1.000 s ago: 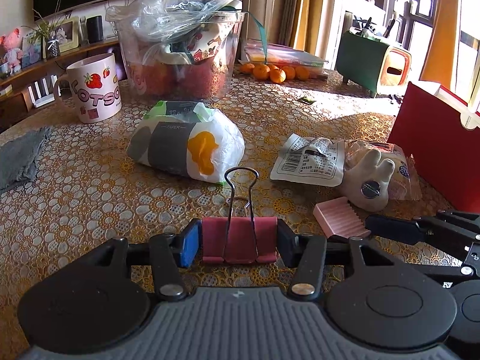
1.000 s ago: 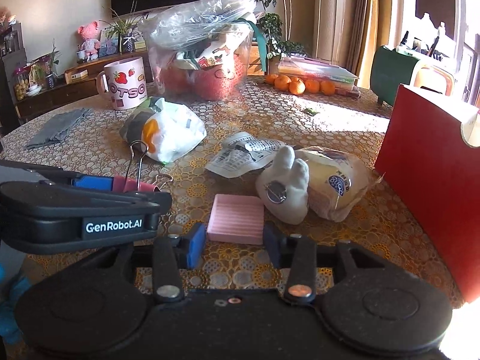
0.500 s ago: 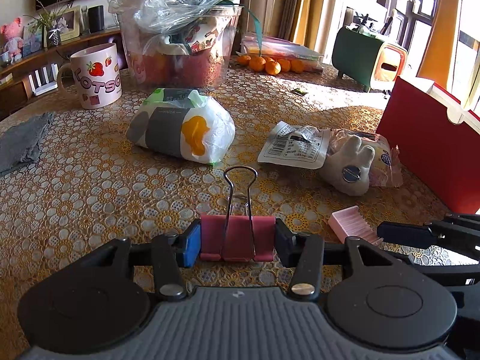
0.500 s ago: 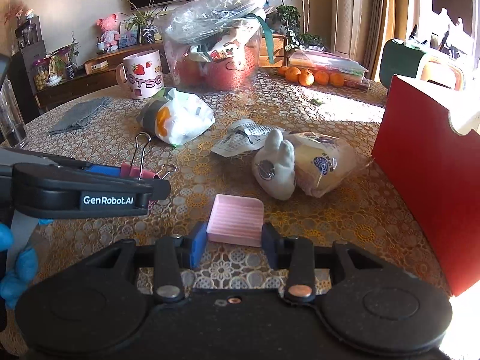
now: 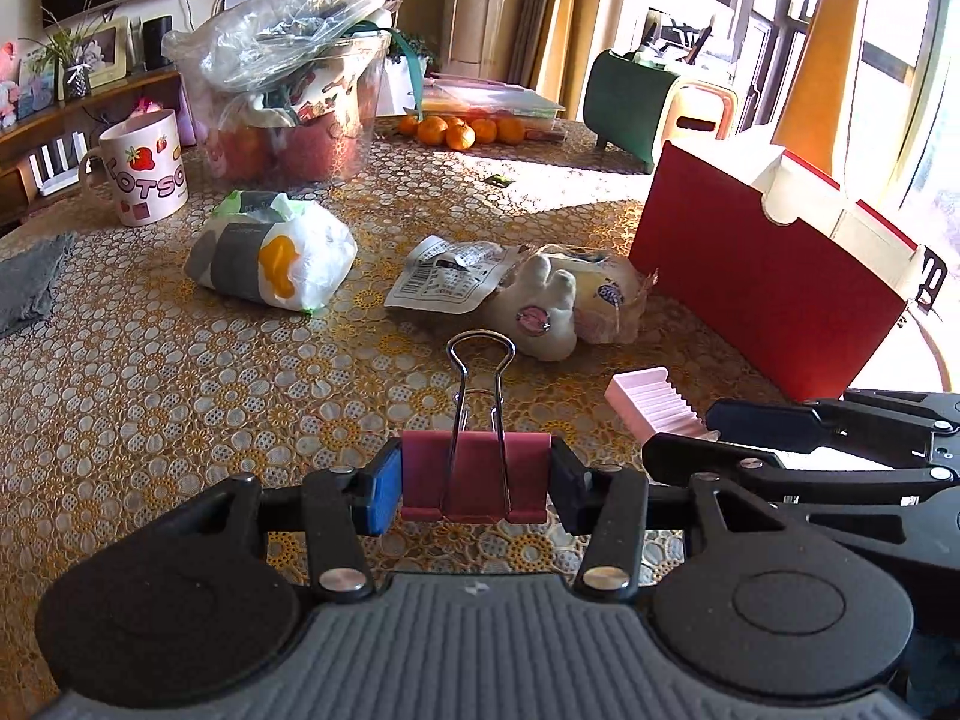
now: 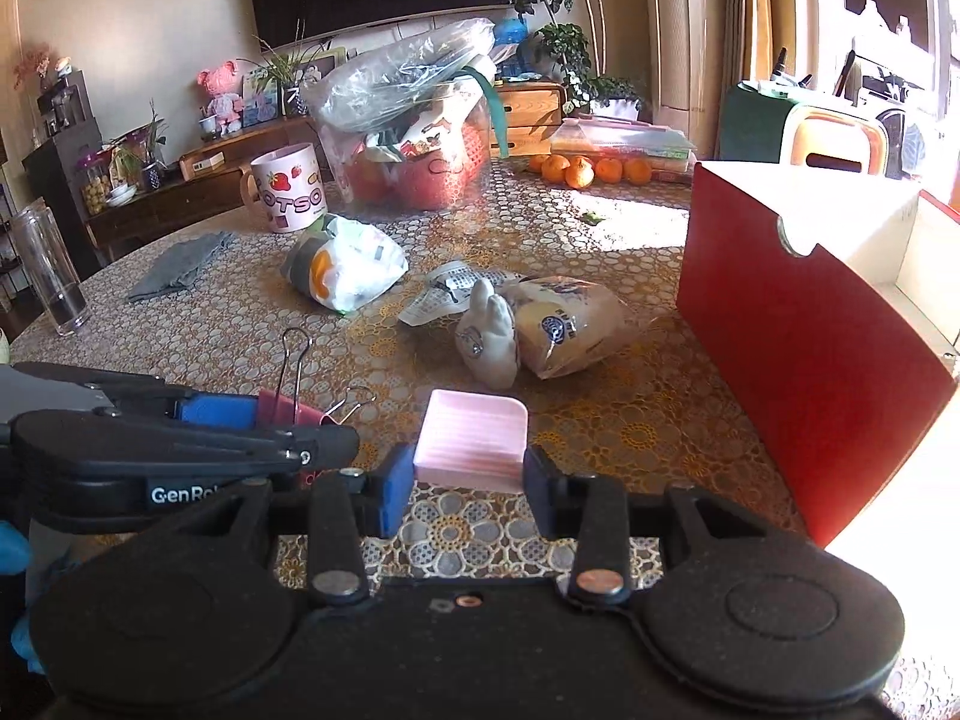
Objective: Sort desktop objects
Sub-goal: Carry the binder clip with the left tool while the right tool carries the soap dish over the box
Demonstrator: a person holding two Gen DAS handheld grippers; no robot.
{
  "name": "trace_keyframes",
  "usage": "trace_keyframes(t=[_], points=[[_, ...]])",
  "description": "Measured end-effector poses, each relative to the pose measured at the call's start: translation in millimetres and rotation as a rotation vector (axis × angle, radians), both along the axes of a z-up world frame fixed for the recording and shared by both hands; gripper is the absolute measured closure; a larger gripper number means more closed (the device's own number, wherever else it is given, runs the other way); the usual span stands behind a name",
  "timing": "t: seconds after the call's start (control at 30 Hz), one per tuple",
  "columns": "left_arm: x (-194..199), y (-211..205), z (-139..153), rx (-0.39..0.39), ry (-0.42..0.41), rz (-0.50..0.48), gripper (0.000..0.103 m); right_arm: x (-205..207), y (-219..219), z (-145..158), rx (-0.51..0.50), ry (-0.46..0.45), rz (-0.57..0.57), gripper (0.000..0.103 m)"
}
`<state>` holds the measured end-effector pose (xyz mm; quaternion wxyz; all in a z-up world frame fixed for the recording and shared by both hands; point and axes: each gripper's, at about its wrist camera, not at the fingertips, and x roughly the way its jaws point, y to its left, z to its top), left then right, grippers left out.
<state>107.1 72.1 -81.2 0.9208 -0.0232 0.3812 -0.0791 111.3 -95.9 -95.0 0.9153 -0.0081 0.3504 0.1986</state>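
Observation:
My left gripper (image 5: 475, 489) is shut on a pink binder clip (image 5: 476, 474), whose wire handle stands upright above the jaws; the clip (image 6: 288, 405) also shows in the right wrist view, at the left. My right gripper (image 6: 469, 483) is shut on a ribbed pink block (image 6: 471, 441), held above the tablecloth; the block (image 5: 651, 405) appears at the right in the left wrist view. A red open-topped box (image 6: 804, 336) stands to the right of both grippers. A white bunny toy (image 6: 489, 339) and a snack bag (image 6: 564, 324) lie ahead.
On the flowered tablecloth (image 5: 150, 372) lie a white wet-wipe pack (image 5: 273, 258) and a printed packet (image 5: 447, 279). Farther back stand a strawberry mug (image 5: 147, 174), a clear tub under plastic (image 5: 300, 108), several oranges (image 5: 462, 131) and a glass tumbler (image 6: 51, 270). A grey cloth (image 6: 180, 264) lies left.
Both grippers have lifted and moved toward the red box, each still holding its object. The bunny, the bags and the box now sit closer to the middle of both views.

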Motion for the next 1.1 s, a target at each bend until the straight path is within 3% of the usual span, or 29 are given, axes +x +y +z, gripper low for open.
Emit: trace_keyframes(t=[0.33,0.63,1.1], points=[[-20.7,-36.3,32.1,-0.003,-0.029,-0.024,0.055,-20.7,-49.0,23.5,0.052,-0.011,-0.017,0.064],[-32.2,-74.6,60.5,-0.012,-0.075,-0.065,0.055,-35.9,-87.8,60.8,0.062,-0.085,-0.009,0.064],[-21.6,-139.9,92.7,0.0,-0.151,-0.173,0.055,-30.8,-151.7,91.6,0.066,-0.157,-0.084,0.064]])
